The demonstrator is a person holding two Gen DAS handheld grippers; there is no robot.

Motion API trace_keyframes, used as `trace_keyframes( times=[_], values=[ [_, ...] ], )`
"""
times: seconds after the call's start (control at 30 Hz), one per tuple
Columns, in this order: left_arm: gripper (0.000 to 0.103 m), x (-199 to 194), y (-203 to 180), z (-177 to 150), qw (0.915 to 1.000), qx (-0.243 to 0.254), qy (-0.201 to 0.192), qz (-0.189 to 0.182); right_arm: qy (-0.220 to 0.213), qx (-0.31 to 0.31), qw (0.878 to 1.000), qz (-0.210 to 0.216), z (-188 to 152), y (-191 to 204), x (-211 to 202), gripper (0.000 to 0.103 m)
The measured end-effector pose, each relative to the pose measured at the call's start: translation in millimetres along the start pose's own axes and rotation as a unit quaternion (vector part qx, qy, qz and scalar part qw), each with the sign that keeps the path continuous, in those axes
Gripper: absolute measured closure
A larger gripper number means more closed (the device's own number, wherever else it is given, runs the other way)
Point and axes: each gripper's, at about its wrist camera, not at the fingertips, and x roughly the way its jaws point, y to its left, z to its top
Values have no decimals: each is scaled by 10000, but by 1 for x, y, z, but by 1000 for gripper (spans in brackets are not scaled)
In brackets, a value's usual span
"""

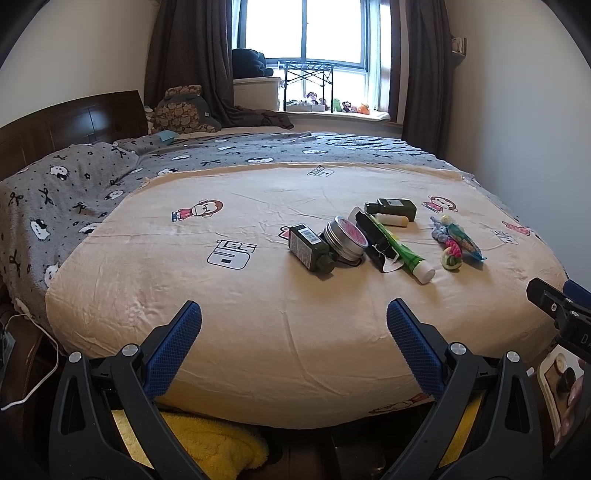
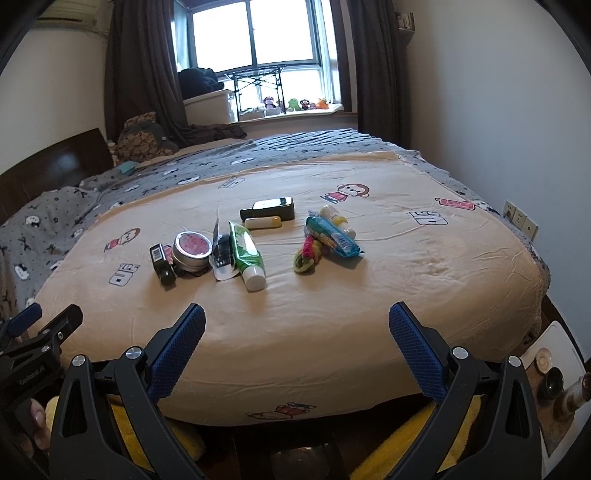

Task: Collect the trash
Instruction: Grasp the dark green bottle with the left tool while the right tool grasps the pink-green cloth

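Left claw [image 1: 294, 314] released, holding nothing; right claw [image 2: 297, 315] likewise. Trash ahead of both on beige blanket [image 2: 424, 280]: round tin [image 2: 192, 249] lid shut, contents unseen, dark bottle [image 2: 162, 264] touching it, green tube [image 2: 245, 251] beside. Bed [image 1: 55, 206], window [image 1: 306, 29] beyond.

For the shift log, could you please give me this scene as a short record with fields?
surface: beige cartoon-print blanket over a grey bedspread
left gripper: open, empty, at the near bed edge
right gripper: open, empty, at the near bed edge
items, left cluster: dark green bottle, round metal tin, black packet, green tube with white cap
items, middle: second dark bottle, small cream tube
items, right cluster: blue snack wrapper, colourful braided ring
progress: nothing picked up yet
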Motion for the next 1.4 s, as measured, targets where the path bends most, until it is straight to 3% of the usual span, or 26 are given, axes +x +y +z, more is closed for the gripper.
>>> trace_keyframes(
  times=[0.23, 0.4, 0.63, 0.73, 0.8, 0.9, 1.1, 1.2, 1.4],
  values=[
    [8, 28, -3, 1, 9999, 138, -79, 4, -202, -7, 9997, 111, -2, -15, 28, 3],
    [9, 64, 6, -2, 9998, 20, 177, -77, 46, 150, 9995, 271, -1, -23, 66, 3],
    [16, 104, 9, 4, 9990, 83, 404, -182, 305, 104, 9995, 58, 6, -24, 122, 4],
    [16, 120, 7, 9, 9989, 107, 434, -158, 432, 194, 9988, 144, 12, -24, 142, 13],
    [16, 130, 6, 12, 9985, 115, 496, -193, 516, 191, 9980, 299, 15, -22, 153, 25],
    [24, 149, 5, 22, 9971, 36, 641, -408, 589, 262, 9972, 376, 20, -19, 167, 36],
    [36, 176, 1, 41, 9968, -87, 727, -328, 611, 419, 9965, 399, 27, -17, 184, 40],
    [34, 188, -4, 43, 9955, -55, 887, -326, 640, 474, 9962, 364, 29, -17, 191, 40],
    [35, 203, -6, 45, 9951, -88, 989, 27, 666, 480, 9965, 157, 34, -19, 202, 40]
  ],
)
